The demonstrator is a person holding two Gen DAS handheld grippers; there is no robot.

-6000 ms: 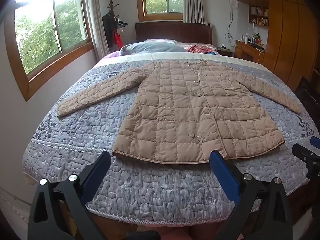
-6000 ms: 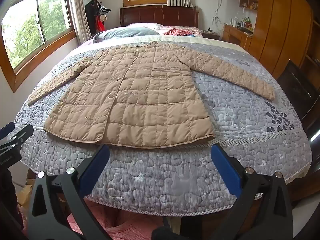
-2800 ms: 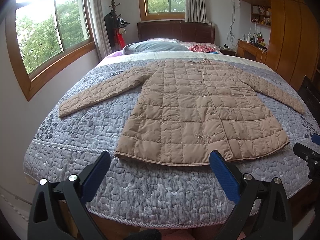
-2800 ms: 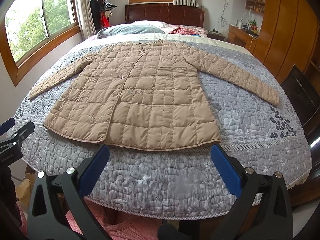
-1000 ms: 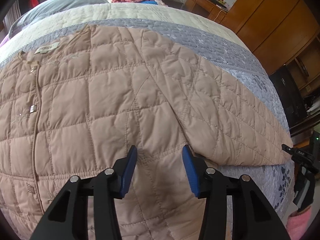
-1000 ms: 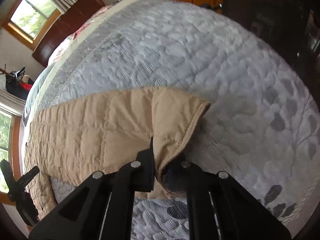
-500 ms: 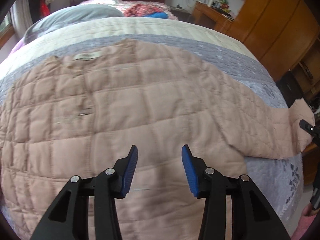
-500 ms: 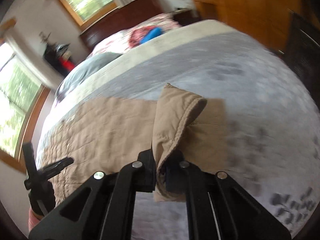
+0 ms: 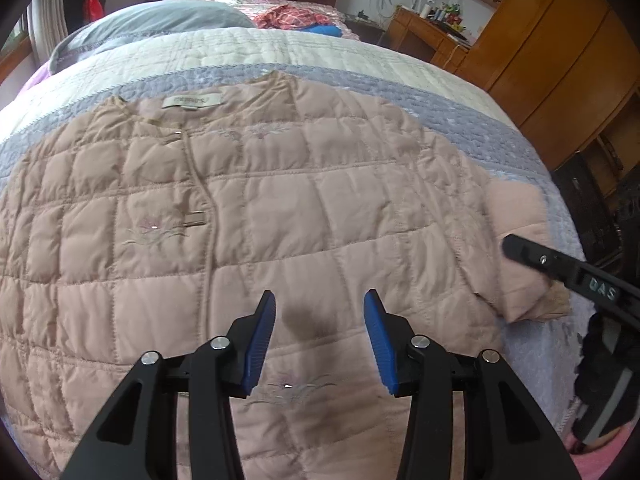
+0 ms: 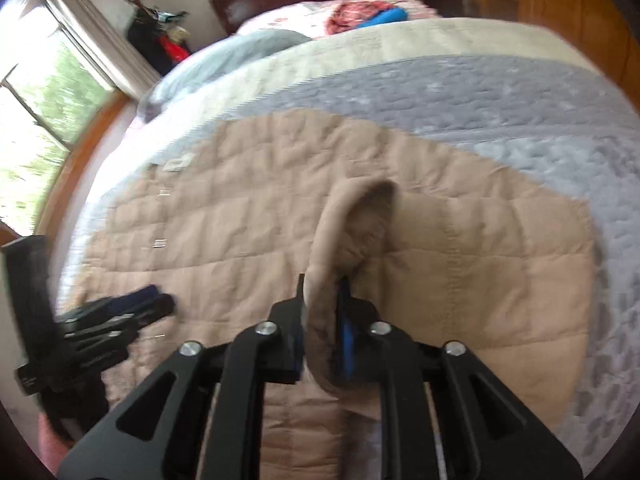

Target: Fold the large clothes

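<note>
Two grippers work over the tan quilted coat [image 9: 248,208], spread flat on the bed [image 9: 472,120]. Left gripper [image 9: 319,316] hovers above its chest, jaws apart. Right gripper [image 10: 322,300] pinches the sleeve cuff [image 10: 352,220], folded inward. Grey quilt lies bare rightward. Neck label [image 9: 192,101] unreadable; "DAS" marks the right gripper.

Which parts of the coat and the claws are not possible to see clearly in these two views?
- Coat hem: left wrist view, cut off by the bottom edge and the left claw.
- Sleeve cuff where it is pinched: right wrist view, hidden between the right claw fingers.
- Neck label text: too small.
- Left claw in the right wrist view: blurred.
</note>
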